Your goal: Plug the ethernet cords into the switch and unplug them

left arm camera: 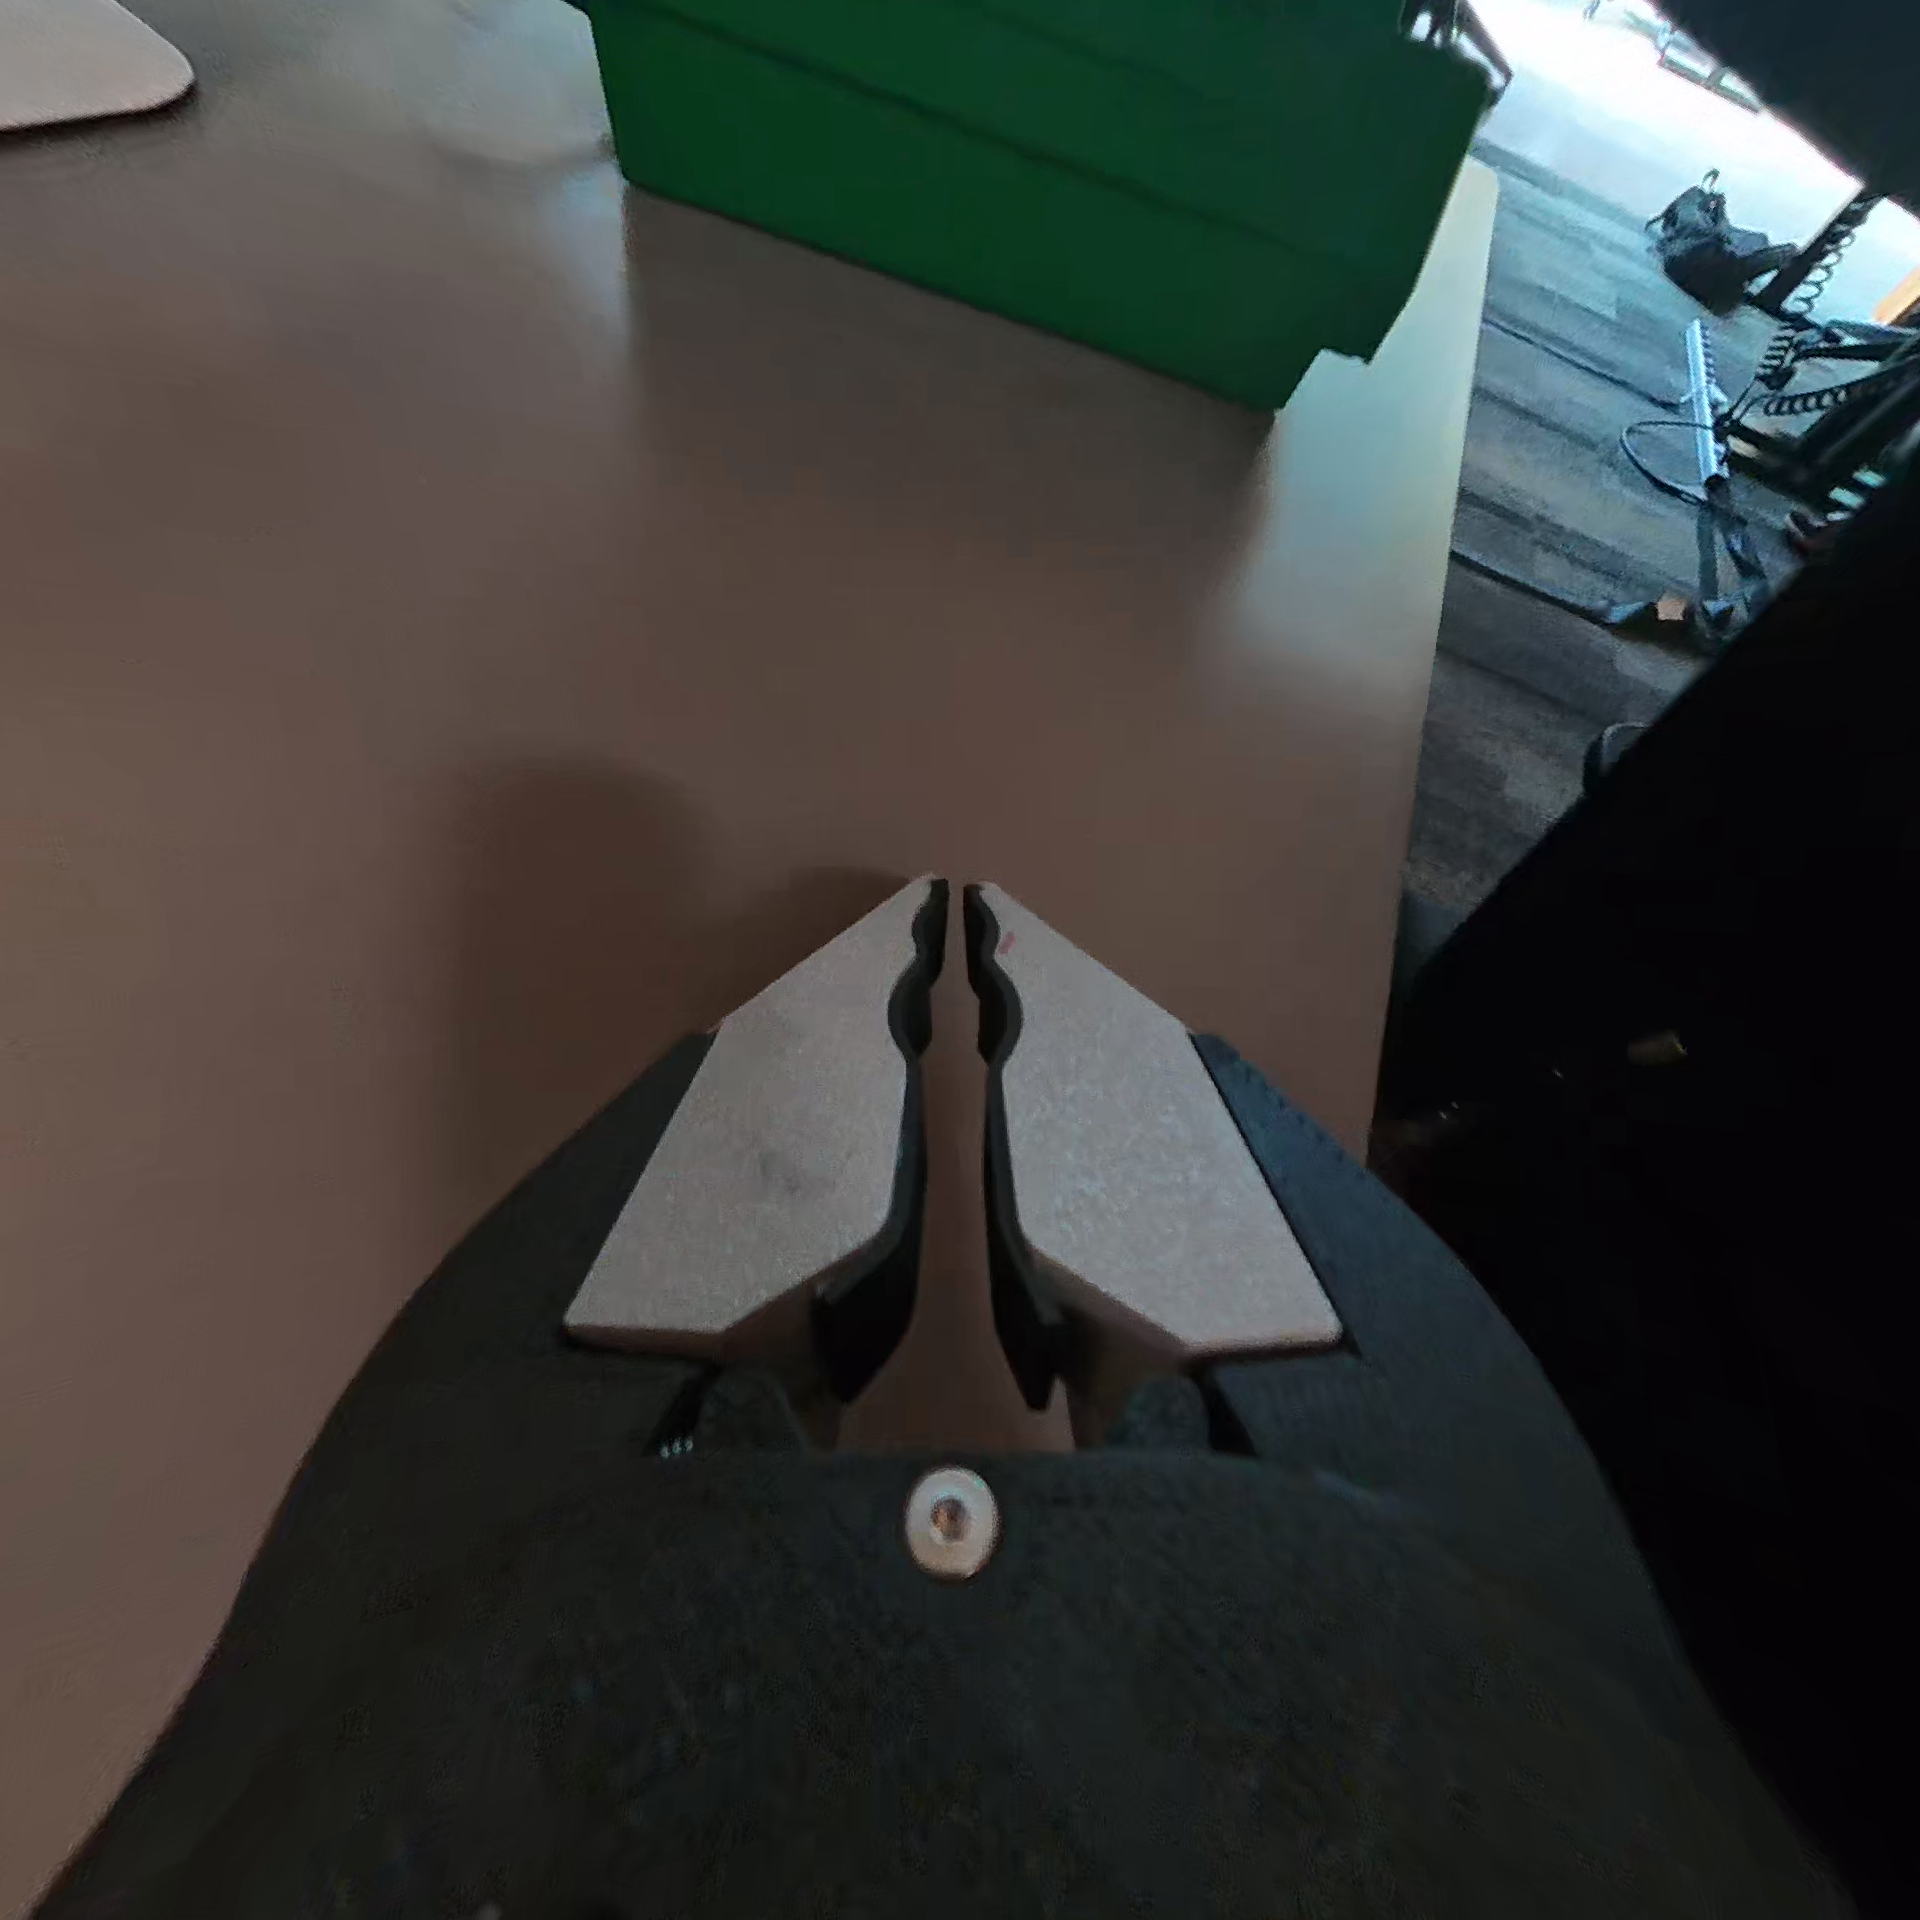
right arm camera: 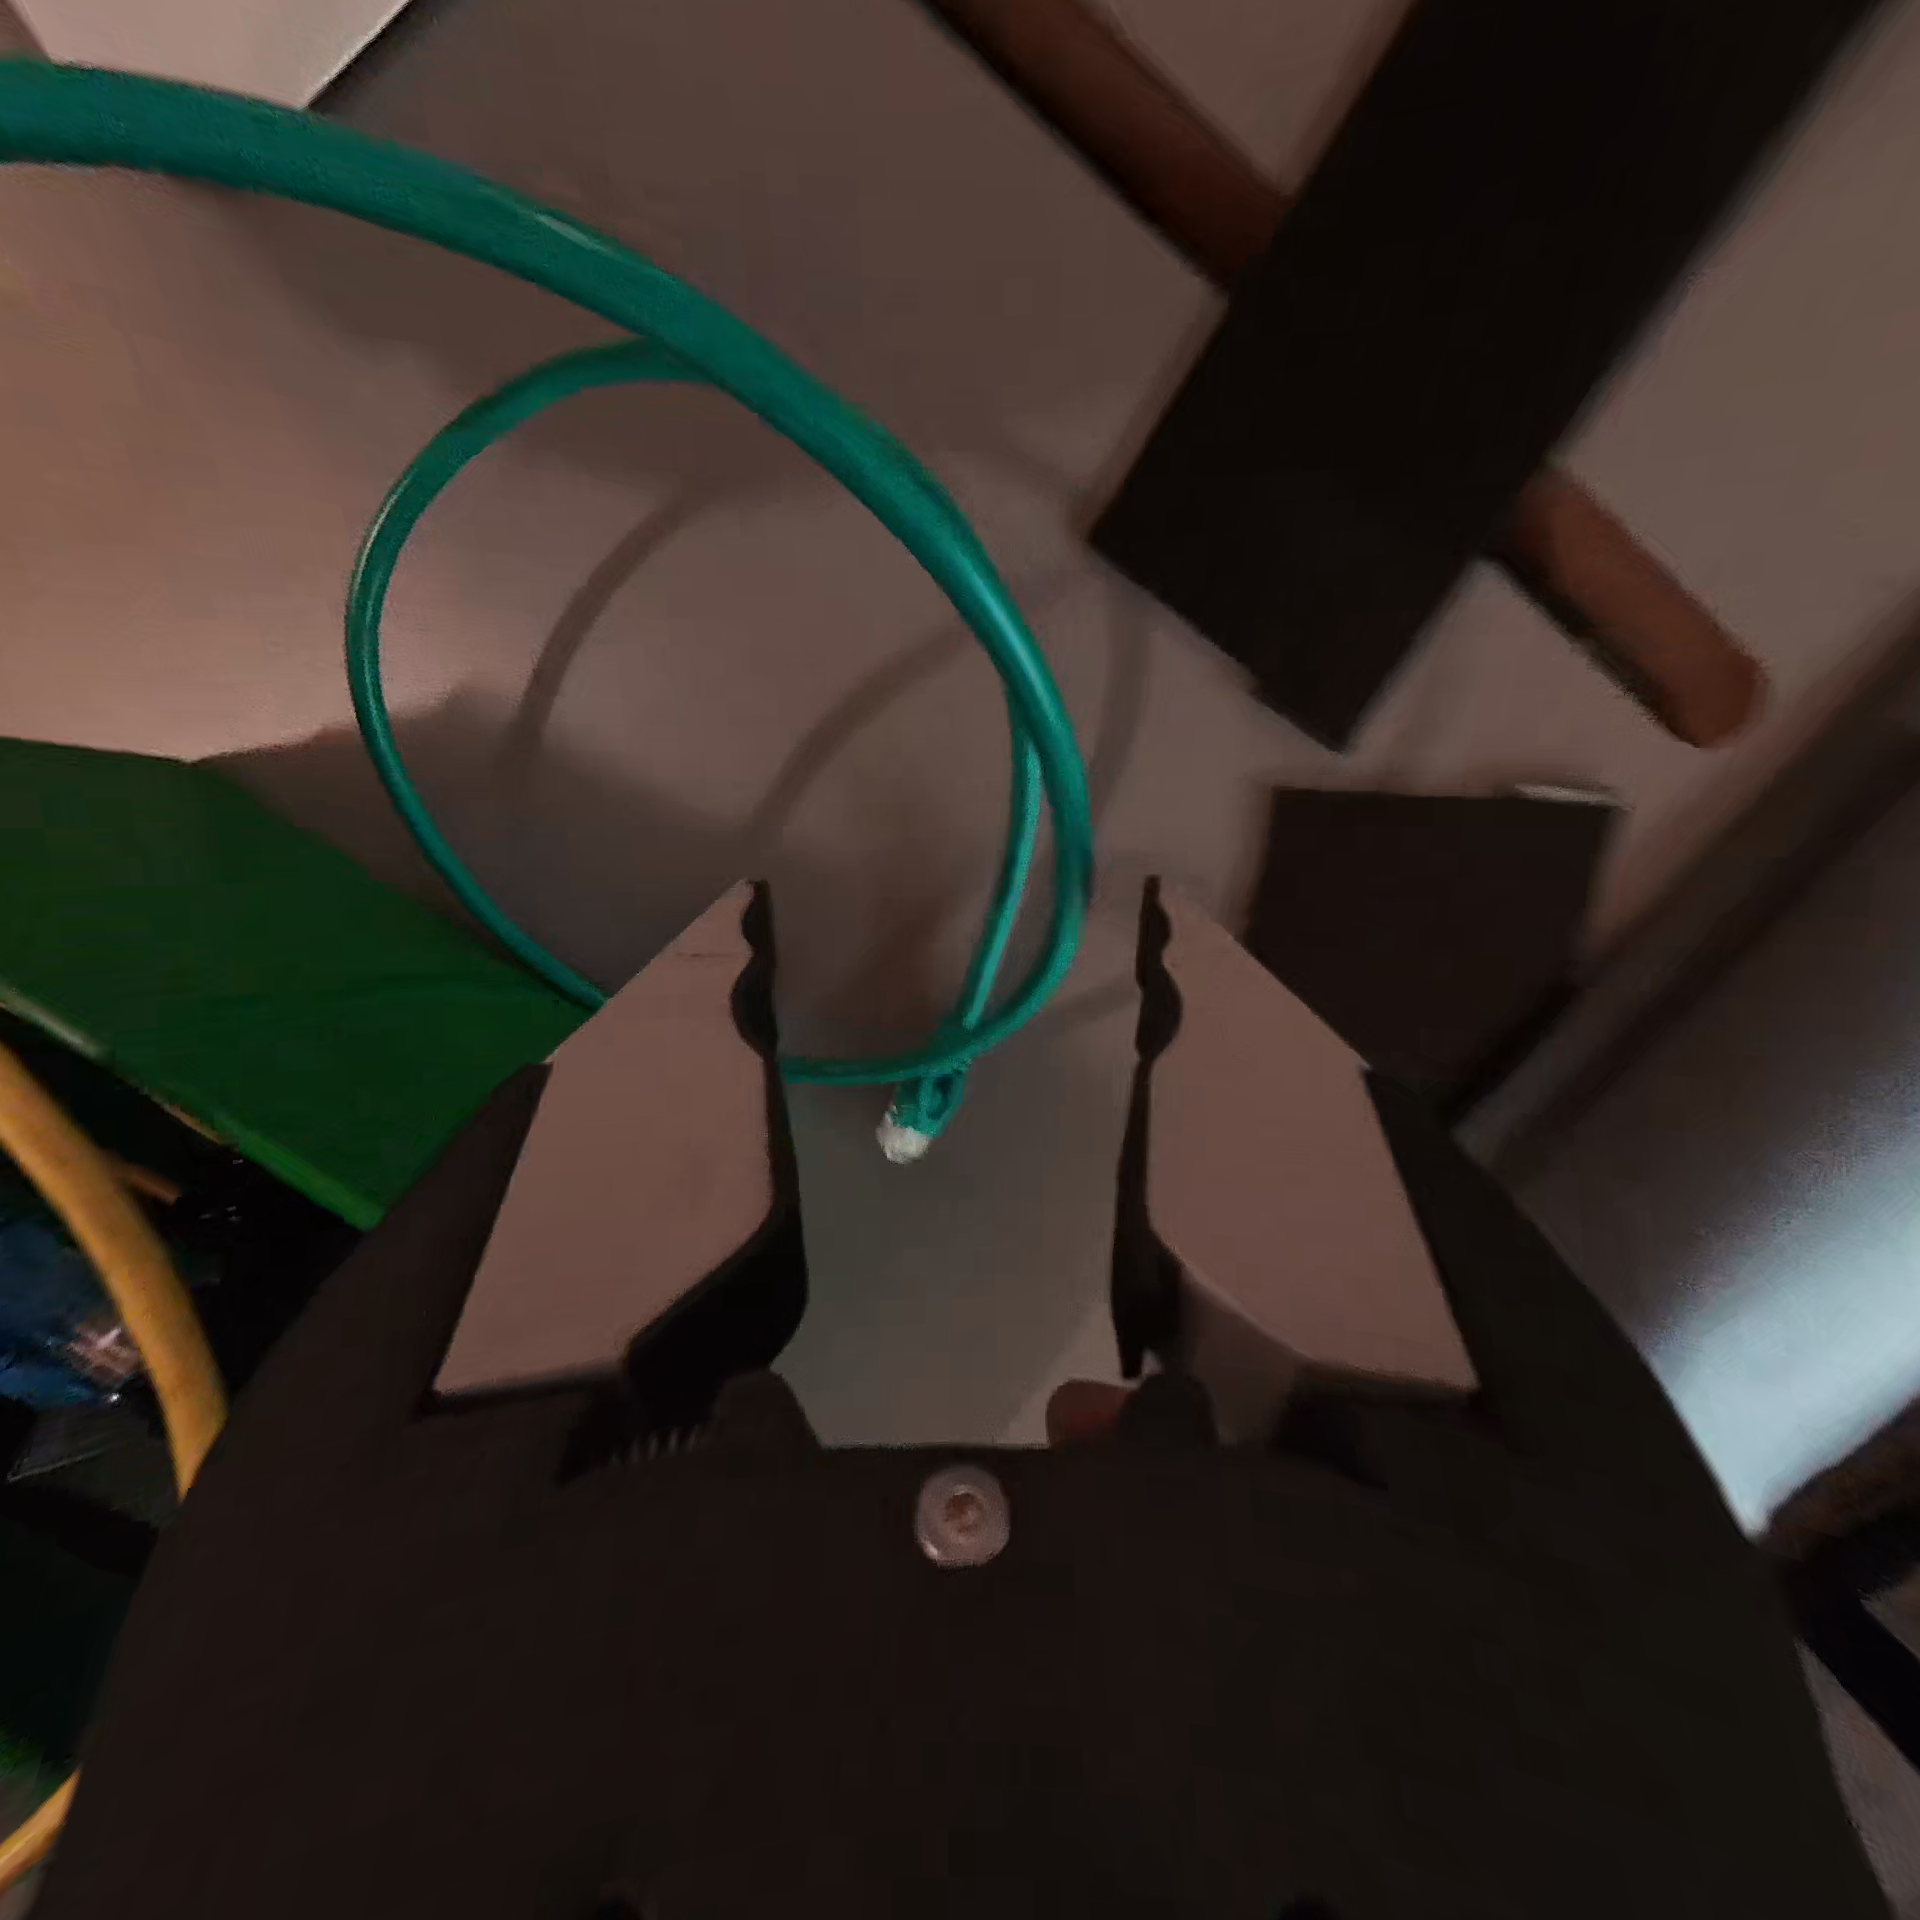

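Note:
In the right wrist view a teal-green ethernet cord (right arm camera: 727,343) loops over the pale table, and its clear plug end (right arm camera: 904,1138) lies between my fingers, below them. My right gripper (right arm camera: 951,894) is open and empty above that plug. A yellow cord (right arm camera: 156,1278) curves at the lower left by the green bin (right arm camera: 239,956). In the left wrist view my left gripper (left arm camera: 956,888) is shut on nothing, low over the bare table (left arm camera: 623,623). No switch shows in either view.
A green bin (left arm camera: 1039,177) stands at the far side of the table in the left wrist view. The table's right edge (left arm camera: 1444,623) drops to a floor with stands and cables. A dark box (right arm camera: 1423,925) and chair parts (right arm camera: 1631,603) lie beyond the right gripper. One gripper's finger ends stand about 55 cm off the other's.

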### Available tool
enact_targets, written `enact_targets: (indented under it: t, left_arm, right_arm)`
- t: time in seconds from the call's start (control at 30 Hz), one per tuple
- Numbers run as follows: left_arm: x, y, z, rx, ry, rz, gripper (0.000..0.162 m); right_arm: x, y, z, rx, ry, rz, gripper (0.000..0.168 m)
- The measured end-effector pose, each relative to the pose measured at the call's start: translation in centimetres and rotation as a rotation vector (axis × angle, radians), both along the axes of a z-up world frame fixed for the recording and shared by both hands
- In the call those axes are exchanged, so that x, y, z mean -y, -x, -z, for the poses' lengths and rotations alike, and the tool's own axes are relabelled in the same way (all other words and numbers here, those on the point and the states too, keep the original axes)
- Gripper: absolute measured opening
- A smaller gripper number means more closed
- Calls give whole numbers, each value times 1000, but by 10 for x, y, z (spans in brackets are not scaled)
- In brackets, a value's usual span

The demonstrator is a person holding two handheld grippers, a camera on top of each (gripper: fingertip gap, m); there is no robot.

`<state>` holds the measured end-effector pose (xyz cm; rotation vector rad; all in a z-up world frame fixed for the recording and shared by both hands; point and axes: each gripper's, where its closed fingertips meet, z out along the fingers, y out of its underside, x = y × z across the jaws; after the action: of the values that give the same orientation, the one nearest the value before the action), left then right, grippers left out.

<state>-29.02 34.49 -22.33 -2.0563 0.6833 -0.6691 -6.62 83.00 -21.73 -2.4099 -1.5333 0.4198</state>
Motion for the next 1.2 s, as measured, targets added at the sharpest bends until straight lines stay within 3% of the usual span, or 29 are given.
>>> enact_targets:
  t: [0.17,0.23,0.33,0.47,0.63,0.8,0.87,0.97,1.07,1.13,1.2]
  left_arm:
    - [-4,2,4,-41,5,1,0]
    - [-8,4,6,-68,5,1,0]
    - [-13,9,15,-112,16,1,0]
    - [-15,9,13,-108,3,15,0]
    - [-16,4,8,-72,-9,26,0]
    - [-13,-1,13,-140,-35,38,0]
    - [-11,-6,12,-133,-33,45,0]
    - [-9,-12,11,-122,-37,52,0]
    - [-8,-16,12,-135,-39,56,0]
    - [-7,-19,13,-145,-38,61,0]
    - [-7,-20,14,-157,-40,57,0]
  right_arm:
    - [-4,22,44,120,24,-114,55]
    - [-12,28,43,138,-64,-153,8]
    - [-16,31,34,121,-74,-117,2]
    - [-14,32,-10,29,-178,-98,2]
    - [-5,15,-99,-59,-370,2,3]
    - [56,-8,-166,-61,-541,-76,3]
    - [96,-12,-162,-42,-497,-165,2]
    - [149,-16,-128,26,-366,-297,3]
    - [150,-18,-92,108,-393,-283,3]
    - [157,-15,-66,128,-278,-282,3]
    - [137,-27,-39,262,-316,-274,4]
